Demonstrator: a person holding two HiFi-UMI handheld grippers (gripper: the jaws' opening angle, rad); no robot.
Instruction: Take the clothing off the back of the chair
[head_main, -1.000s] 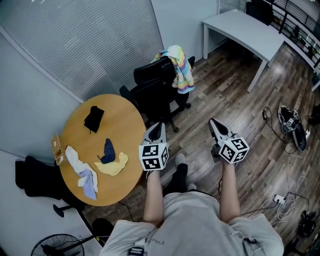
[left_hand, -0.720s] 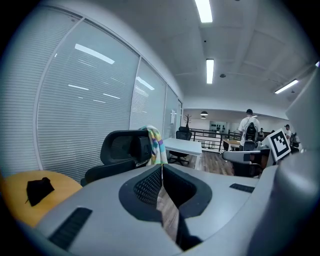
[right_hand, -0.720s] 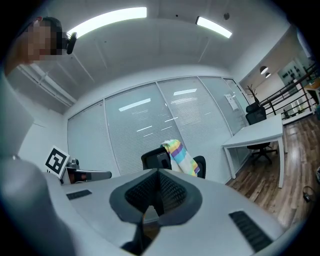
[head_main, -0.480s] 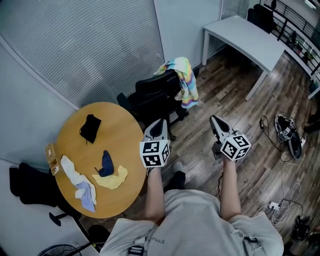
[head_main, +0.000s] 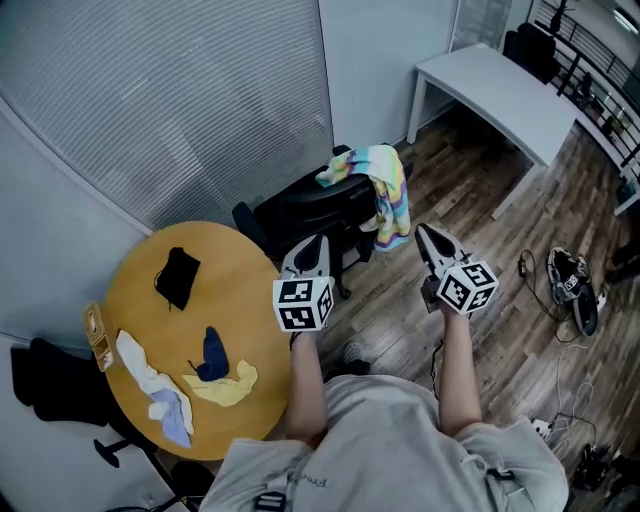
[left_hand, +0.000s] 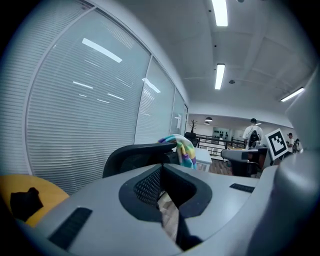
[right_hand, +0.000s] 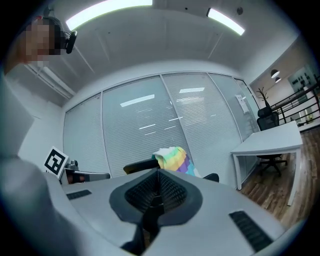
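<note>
Left gripper (head_main: 318, 243) first: its jaws are sitting together, tips meeting along a thin seam, nothing pinched between them. Right gripper (head_main: 428, 233) is matching it, jaws pressed together and gripping nothing. Both are being held out side by side in front of the person, pointing toward the black chair (head_main: 315, 205), and neither is touching anything.

The clothing (head_main: 388, 187), a pastel striped piece in yellow, green, blue and pink, is draping over the top of the chair's backrest and hanging down its right side as the head view shows it. In both gripper views it is showing just above the closed jaws, apart from them, with the curved dark backrest running beneath it.

In the head view the left gripper is lining up over the chair's lower part, while the right gripper is pointing just beneath the hanging hem, with wooden floor (head_main: 400, 310) underneath.

To the left, the round wooden bench (head_main: 250, 275) is standing just beside the left gripper, carrying a black cloth (head_main: 176, 275), a blue cloth (head_main: 212, 350) lying on a yellow cloth (head_main: 236, 386), and a white and pale blue cloth (head_main: 152, 385). Behind the chair a wall of blinds (head_main: 180, 90) is closing things off. A white bench (head_main: 500, 85) is standing well off to the upper right, and cables (head_main: 560, 350) are trailing across the floor on the right.
</note>
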